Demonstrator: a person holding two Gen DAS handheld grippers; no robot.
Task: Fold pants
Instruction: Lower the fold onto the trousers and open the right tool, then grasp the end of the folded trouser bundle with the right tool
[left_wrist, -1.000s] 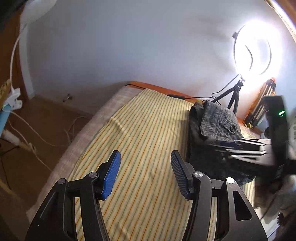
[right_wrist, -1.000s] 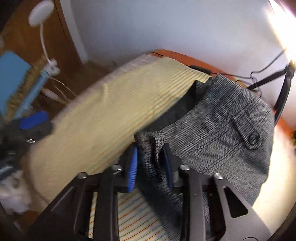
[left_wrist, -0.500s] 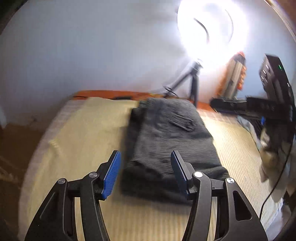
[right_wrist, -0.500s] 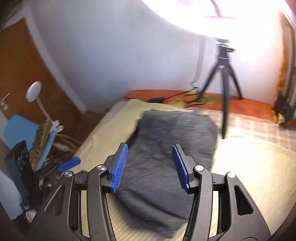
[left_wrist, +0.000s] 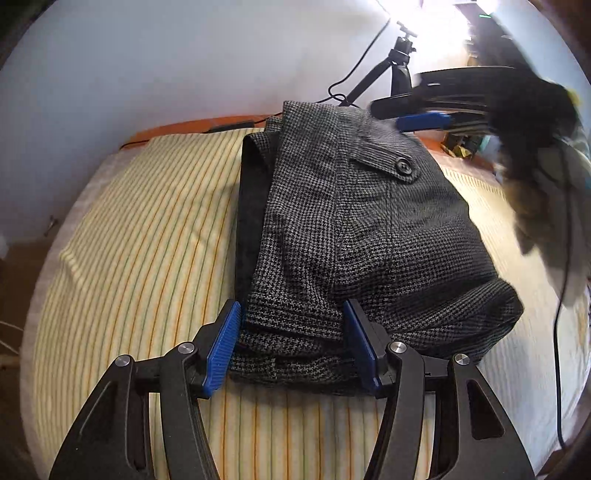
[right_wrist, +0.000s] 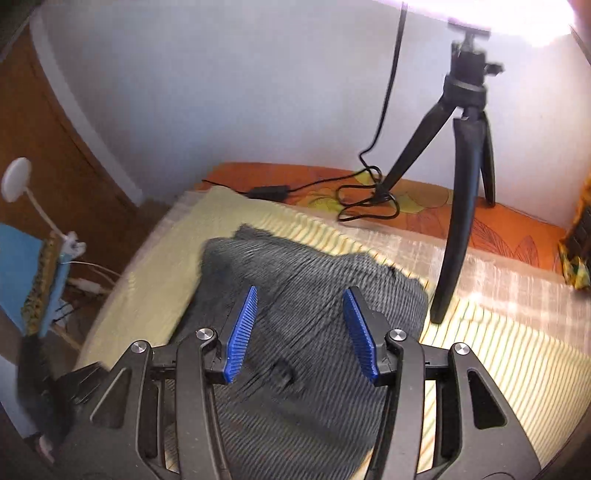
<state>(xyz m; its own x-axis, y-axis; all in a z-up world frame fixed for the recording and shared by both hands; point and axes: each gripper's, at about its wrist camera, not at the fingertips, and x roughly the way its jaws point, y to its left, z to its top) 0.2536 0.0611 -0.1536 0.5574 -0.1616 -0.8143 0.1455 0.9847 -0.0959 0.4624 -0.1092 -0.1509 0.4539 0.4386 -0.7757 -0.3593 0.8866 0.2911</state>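
Note:
The grey houndstooth pants (left_wrist: 354, 221) lie folded in a thick bundle on the yellow striped bedcover (left_wrist: 140, 236), back pocket button facing up. My left gripper (left_wrist: 291, 343) is open, its blue pads on either side of the bundle's near folded edge, low over the bed. My right gripper (right_wrist: 299, 332) is open and empty, hovering above the pants (right_wrist: 314, 295), which look blurred in the right wrist view. The right gripper also shows in the left wrist view (left_wrist: 424, 120) as a blur above the far end of the pants.
A black tripod (right_wrist: 458, 177) stands on the bed just right of the pants, with a coiled cable (right_wrist: 369, 199) and an orange sheet (right_wrist: 498, 225) along the wall. A blue box and white lamp (right_wrist: 22, 184) sit off the bed's left side.
The right gripper let go of the pants' edge, opened and lifted above them. The left gripper swung over to the bundle and came down around its near edge.

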